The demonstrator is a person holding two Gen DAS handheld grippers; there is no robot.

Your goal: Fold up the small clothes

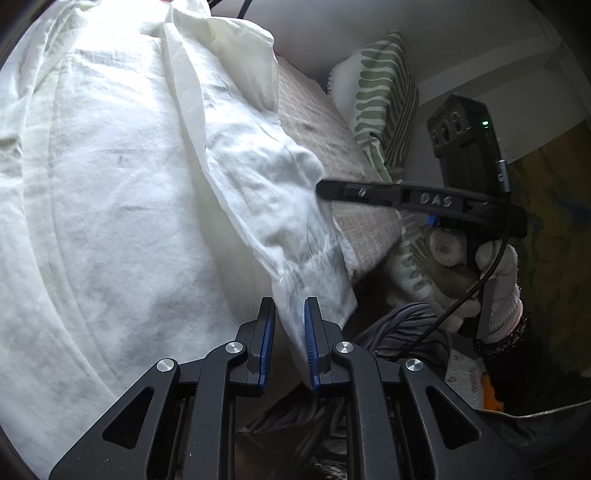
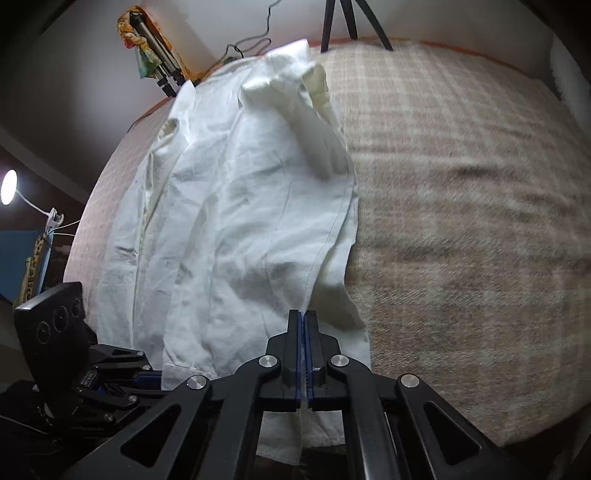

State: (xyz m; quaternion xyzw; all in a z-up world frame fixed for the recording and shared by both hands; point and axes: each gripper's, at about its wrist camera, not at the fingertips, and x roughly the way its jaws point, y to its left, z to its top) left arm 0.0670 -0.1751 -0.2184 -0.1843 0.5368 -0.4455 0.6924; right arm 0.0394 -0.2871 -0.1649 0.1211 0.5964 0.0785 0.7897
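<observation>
A white shirt lies spread on a beige checked blanket; it also shows in the right wrist view. My left gripper stands with a narrow gap between its jaws, and the shirt's hem edge runs between the blue pads. My right gripper is shut on a fold of the shirt's lower right edge. The right gripper also shows in the left wrist view, its tip buried in a raised fold. The left gripper shows at the shirt's lower left corner in the right wrist view.
A green striped pillow lies beyond the blanket's edge. Dark clothes sit below the bed edge. A tripod and cables stand at the far side. A lamp shines at the left.
</observation>
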